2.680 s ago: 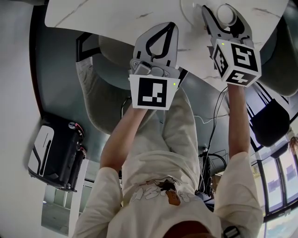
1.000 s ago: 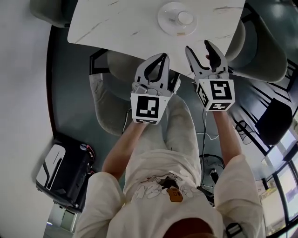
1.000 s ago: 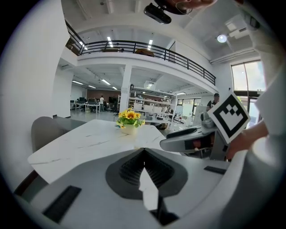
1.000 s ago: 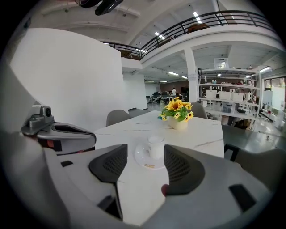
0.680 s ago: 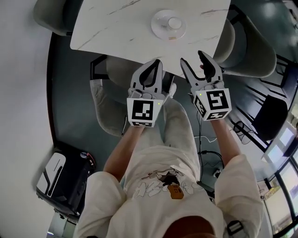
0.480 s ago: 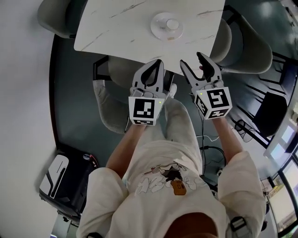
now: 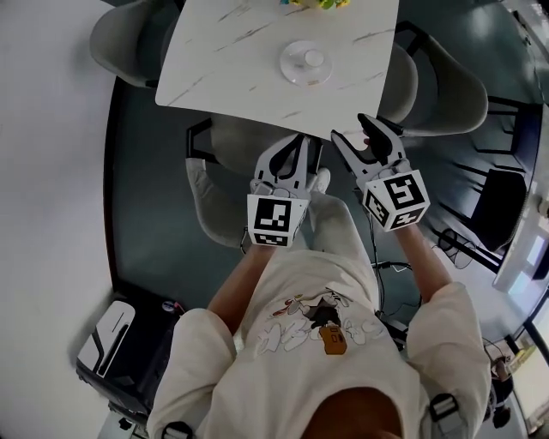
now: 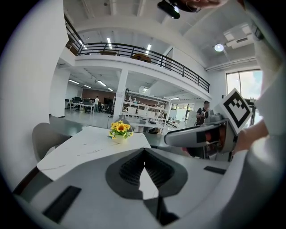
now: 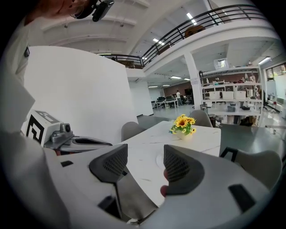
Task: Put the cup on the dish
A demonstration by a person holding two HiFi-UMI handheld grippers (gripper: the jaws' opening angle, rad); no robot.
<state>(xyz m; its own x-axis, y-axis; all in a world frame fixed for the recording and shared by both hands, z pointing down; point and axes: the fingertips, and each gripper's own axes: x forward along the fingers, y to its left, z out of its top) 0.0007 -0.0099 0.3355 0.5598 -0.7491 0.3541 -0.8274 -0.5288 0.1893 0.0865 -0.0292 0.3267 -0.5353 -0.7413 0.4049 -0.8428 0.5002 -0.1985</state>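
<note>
Since the earlier frames you have backed off: both grippers, which were up at the table edge by the cup, now hang well clear of it, and more of the room shows round the table.

The cup [image 7: 314,58] stands upright on the dish [image 7: 294,72], roughly in its middle. Whether anything is in the cup cannot be made out from here. The dish carries nothing else and sits on the white marbled table [image 7: 223,60], well apart from a small pot of yellow flowers [image 7: 319,3] at the far edge.

Your right gripper [image 7: 352,130] has its fingers [image 9: 108,163] spread wide with nothing between them; only the table and the dish's pale rim show through the gap. Your left gripper [image 7: 298,141] has its fingers [image 8: 128,168] closed tip to tip on nothing. Both point toward the table from over your lap, with grey chairs [image 7: 442,81] round it.

By the look of it the placing is done and you are in the retreat. Nothing more seems called for except keeping both grippers away from the table so the cup is not knocked.
</note>
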